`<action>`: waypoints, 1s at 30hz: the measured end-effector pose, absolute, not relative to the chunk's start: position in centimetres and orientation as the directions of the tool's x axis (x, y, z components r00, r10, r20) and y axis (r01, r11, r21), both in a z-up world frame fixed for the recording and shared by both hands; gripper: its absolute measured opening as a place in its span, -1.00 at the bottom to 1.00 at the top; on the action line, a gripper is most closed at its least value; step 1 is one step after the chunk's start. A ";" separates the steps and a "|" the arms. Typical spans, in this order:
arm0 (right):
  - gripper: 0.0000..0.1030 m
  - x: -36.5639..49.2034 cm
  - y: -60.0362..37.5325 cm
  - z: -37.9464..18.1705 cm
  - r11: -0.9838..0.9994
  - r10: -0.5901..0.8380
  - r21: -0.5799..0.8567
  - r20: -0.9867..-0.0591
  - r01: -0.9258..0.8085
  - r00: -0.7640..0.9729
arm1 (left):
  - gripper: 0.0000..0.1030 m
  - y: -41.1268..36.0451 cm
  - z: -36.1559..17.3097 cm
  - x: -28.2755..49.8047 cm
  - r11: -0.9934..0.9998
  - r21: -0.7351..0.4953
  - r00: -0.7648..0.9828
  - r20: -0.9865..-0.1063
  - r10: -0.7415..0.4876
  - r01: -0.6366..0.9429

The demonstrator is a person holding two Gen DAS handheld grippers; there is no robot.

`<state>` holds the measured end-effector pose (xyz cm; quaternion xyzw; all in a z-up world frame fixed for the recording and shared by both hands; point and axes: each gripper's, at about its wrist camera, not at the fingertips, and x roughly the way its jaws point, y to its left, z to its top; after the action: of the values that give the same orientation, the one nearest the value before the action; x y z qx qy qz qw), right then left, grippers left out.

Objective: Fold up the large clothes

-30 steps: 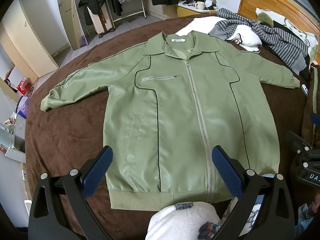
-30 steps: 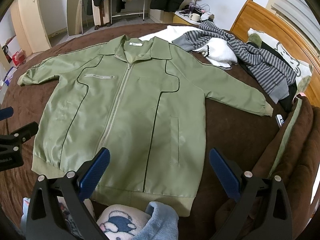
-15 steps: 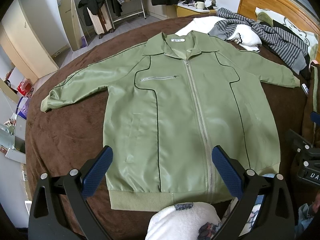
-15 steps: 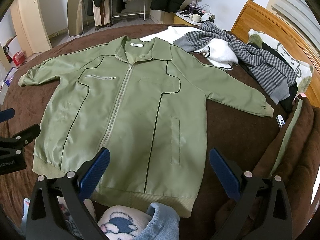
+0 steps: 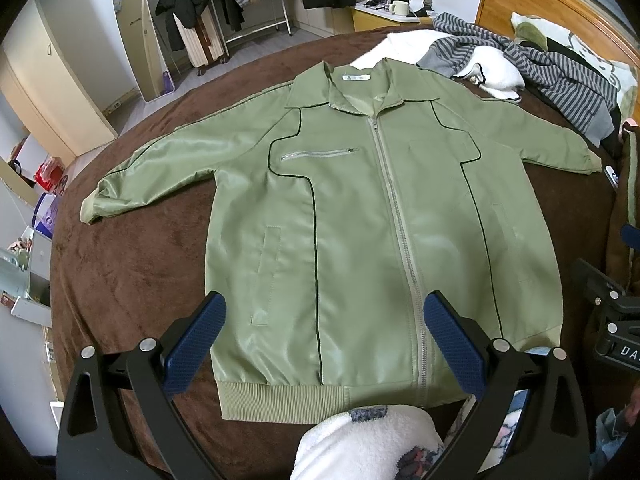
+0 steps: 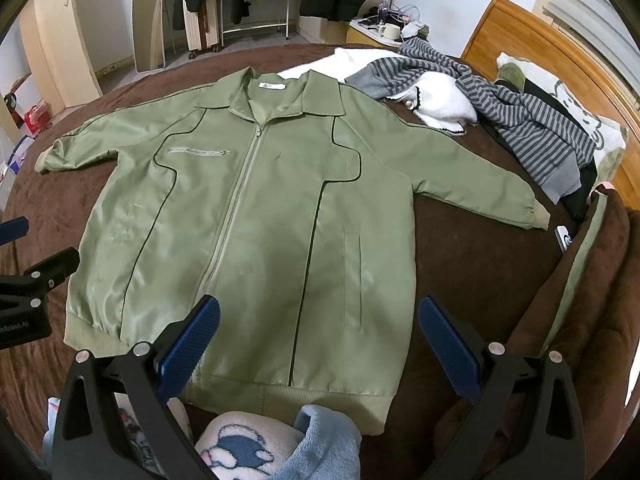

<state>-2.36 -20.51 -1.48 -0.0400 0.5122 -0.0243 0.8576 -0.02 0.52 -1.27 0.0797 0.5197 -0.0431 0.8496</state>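
Here the green jacket (image 5: 360,220) lies flat and zipped on the brown bedspread (image 5: 132,272), filling the frame's centre. The left gripper (image 5: 324,344) and right gripper (image 6: 316,344), at bottom centre, are both spread wide, holding nothing.

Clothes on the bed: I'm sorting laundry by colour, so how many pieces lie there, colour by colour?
Green jacket: 1
Grey striped top: 1
White fluffy garment: 1
Total: 3 clearly separate; dark items beneath the striped one cannot be counted.
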 end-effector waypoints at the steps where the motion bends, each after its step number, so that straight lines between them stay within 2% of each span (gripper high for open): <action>1: 0.89 -2.4 -20.5 -1.5 0.996 -0.082 -0.092 -0.877 0.001 0.473 | 0.88 0.5 -1.4 0.0 0.983 0.091 0.455 -0.890 0.010 0.157; 15: 0.89 -1.9 -21.3 -2.5 0.997 -0.073 -0.074 -0.886 0.017 0.458 | 0.88 -0.3 -2.1 0.5 0.979 0.105 0.442 -0.897 0.018 0.174; 24: 0.89 0.5 -25.2 -1.1 0.992 -0.082 -0.027 -0.887 0.126 0.454 | 0.88 -3.3 -0.8 4.0 0.967 0.088 0.440 -0.897 -0.027 0.239; 30: 0.89 2.9 -31.4 0.6 0.961 -0.081 0.066 -0.861 0.267 0.503 | 0.88 -7.2 -0.1 8.3 0.943 0.078 0.466 -0.880 -0.087 0.324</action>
<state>2.89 -31.40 0.64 0.0954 0.4883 -0.1009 0.8615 8.34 -7.19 -0.06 0.1177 0.5023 -0.1212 0.8480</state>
